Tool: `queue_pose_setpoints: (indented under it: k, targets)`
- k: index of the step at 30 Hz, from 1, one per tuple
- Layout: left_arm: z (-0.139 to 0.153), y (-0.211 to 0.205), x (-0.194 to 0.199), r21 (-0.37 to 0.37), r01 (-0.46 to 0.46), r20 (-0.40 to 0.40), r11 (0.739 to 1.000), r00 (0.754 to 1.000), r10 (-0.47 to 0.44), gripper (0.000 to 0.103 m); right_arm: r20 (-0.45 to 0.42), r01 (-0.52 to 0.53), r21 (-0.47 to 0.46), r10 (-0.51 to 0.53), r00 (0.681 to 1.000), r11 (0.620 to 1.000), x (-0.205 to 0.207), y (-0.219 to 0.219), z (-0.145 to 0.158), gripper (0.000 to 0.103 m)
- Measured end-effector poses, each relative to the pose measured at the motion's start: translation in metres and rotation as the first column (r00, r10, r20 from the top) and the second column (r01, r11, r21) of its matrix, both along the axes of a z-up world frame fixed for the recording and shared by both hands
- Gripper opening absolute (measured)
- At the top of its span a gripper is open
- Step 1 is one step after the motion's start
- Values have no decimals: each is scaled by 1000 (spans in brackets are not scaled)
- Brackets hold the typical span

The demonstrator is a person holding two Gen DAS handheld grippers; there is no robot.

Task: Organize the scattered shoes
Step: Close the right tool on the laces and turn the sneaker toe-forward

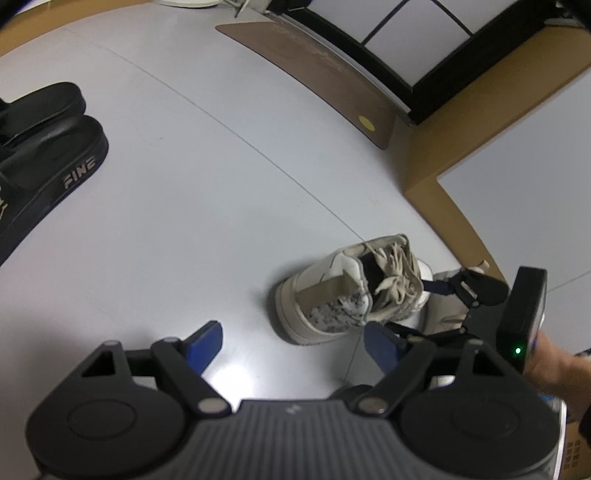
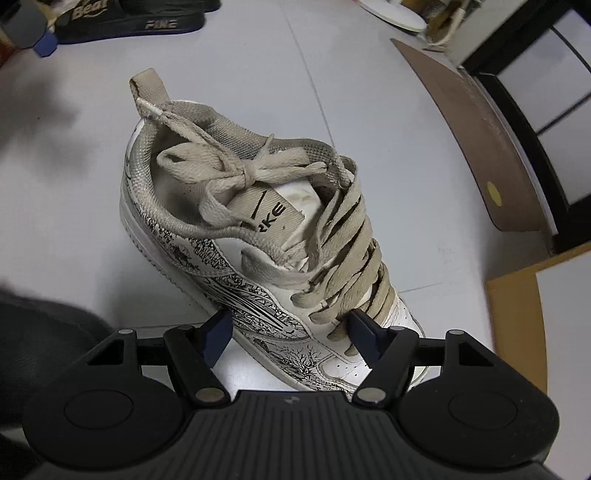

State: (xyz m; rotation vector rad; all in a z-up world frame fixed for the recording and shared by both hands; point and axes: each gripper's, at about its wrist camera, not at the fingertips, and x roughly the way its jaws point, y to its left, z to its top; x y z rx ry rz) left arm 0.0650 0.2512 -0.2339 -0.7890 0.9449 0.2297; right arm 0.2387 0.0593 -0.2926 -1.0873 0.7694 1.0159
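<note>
A white sneaker with black drawings and beige laces stands on the grey floor. My right gripper is open, its blue fingers on either side of the sneaker's toe end, not closed on it. In the left wrist view the same sneaker stands right of centre, with the right gripper reaching it from the right. My left gripper is open and empty, above the floor just left of the sneaker. Two black "FINE" slippers lie side by side at the far left.
A brown doormat lies before a black-framed door. A tan wooden ledge runs along the right. Another light shoe lies at the far top. The black slippers also show in the right wrist view.
</note>
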Motion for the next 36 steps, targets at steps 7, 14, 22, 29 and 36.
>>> queue_pose_setpoints:
  k: [7,14,22,29,36]
  targets:
    - [1,4,-6,-2,-23,8,1000,1000,23,85,-13,212,68,-211,977,975,0,12,5,72]
    - [3,13,-11,-1,-69,18,998,997,69,85,-80,332,108,-325,942,937,15,7,23,41]
    - [1,9,-11,-4,-53,24,999,998,53,85,-207,384,139,-352,913,913,19,-7,30,26]
    - [0,8,-12,1,-70,22,998,997,70,85,-260,310,164,-262,929,936,18,2,30,28]
    - [0,5,-12,5,-72,21,997,997,72,85,-167,315,193,-285,944,929,23,7,37,93]
